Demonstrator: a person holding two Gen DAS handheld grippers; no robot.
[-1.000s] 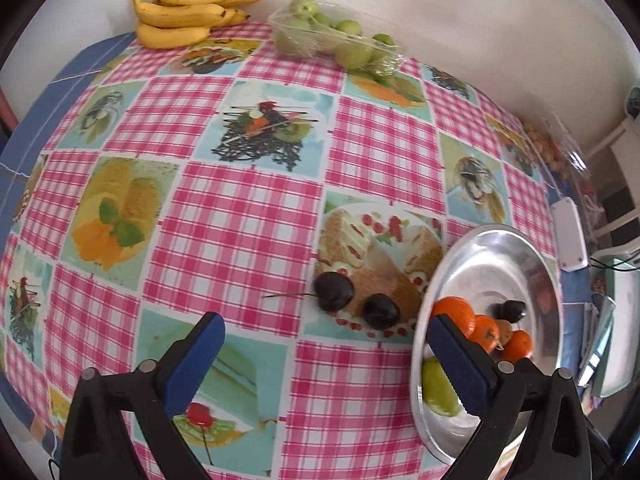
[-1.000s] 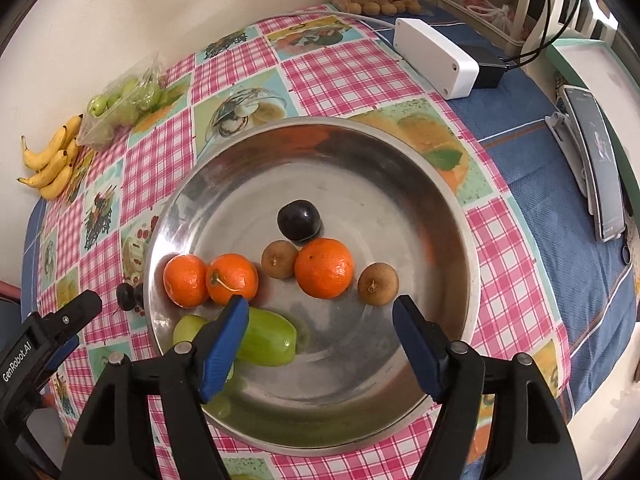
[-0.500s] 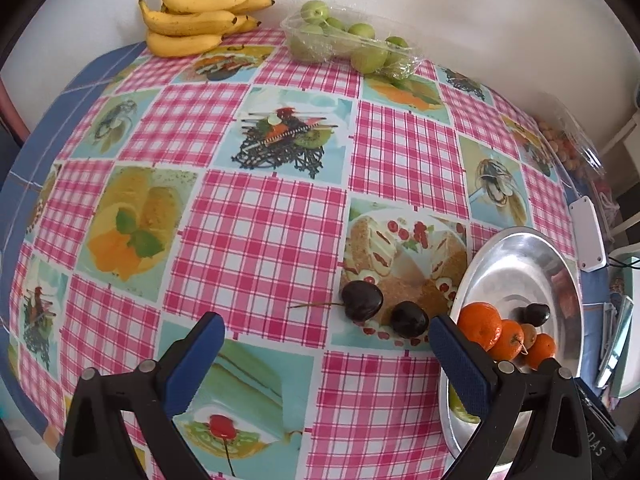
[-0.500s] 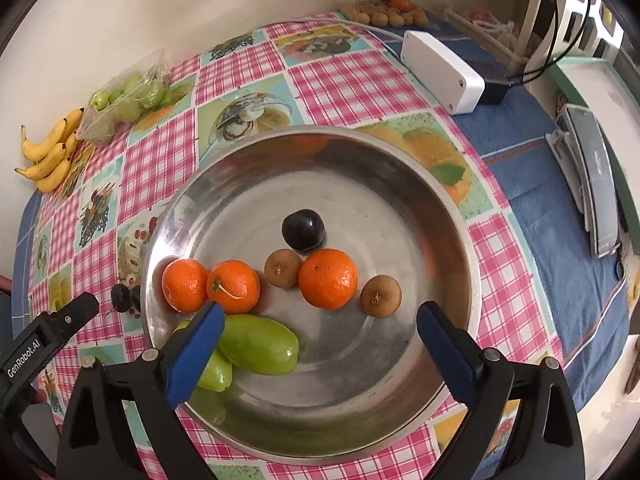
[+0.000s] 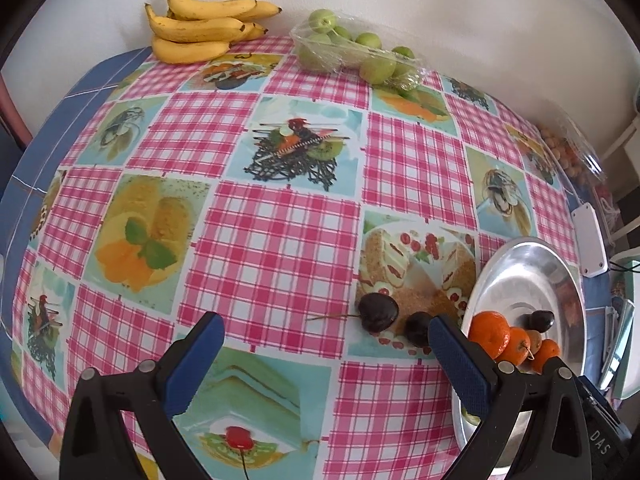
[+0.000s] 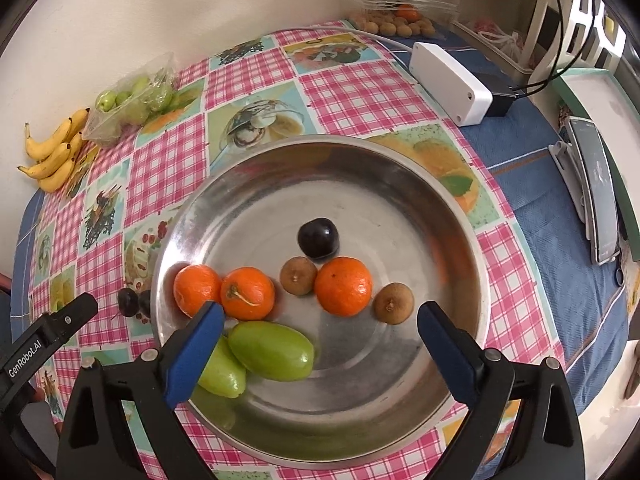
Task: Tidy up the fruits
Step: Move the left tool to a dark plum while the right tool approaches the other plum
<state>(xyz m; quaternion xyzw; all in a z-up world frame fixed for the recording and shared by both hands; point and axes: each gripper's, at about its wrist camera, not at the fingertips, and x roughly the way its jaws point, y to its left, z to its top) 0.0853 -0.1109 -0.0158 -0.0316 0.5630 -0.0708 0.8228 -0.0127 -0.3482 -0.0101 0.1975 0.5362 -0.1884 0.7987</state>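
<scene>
At the bottom of the right wrist view the right tongs [image 6: 316, 322] stand spread wide with nothing between the pads, hanging over the near part of the steel tray [image 6: 476, 280]. Just past the left pad lie two green fruits [image 6: 272, 350], side by side and touching. Beyond them, across the middle of the tray, sit three tangerines [image 6: 343, 286], two small brown fruits [image 6: 298, 275] and, farthest, one dark plum [image 6: 318, 238]. In the left wrist view the left tongs [image 5: 326, 332] are likewise released and empty, low in the frame over the checked cloth of the bench [image 5: 272, 248]. Two dark cherries [image 5: 378, 312] lie on the cloth right of centre, just outside the tray's rim, the right one partly hidden behind the right-hand pad. At the far edge of the bench, upper left, rests a bunch of bananas [image 5: 200, 26], and beside it a clear wrapped punnet of green fruits [image 5: 356, 54]. This reads as a pause between a drop and the next pick. The next move likely calls for the left tongs to shift right, straddle one cherry and close gently, since it is small, round and apt to roll.
</scene>
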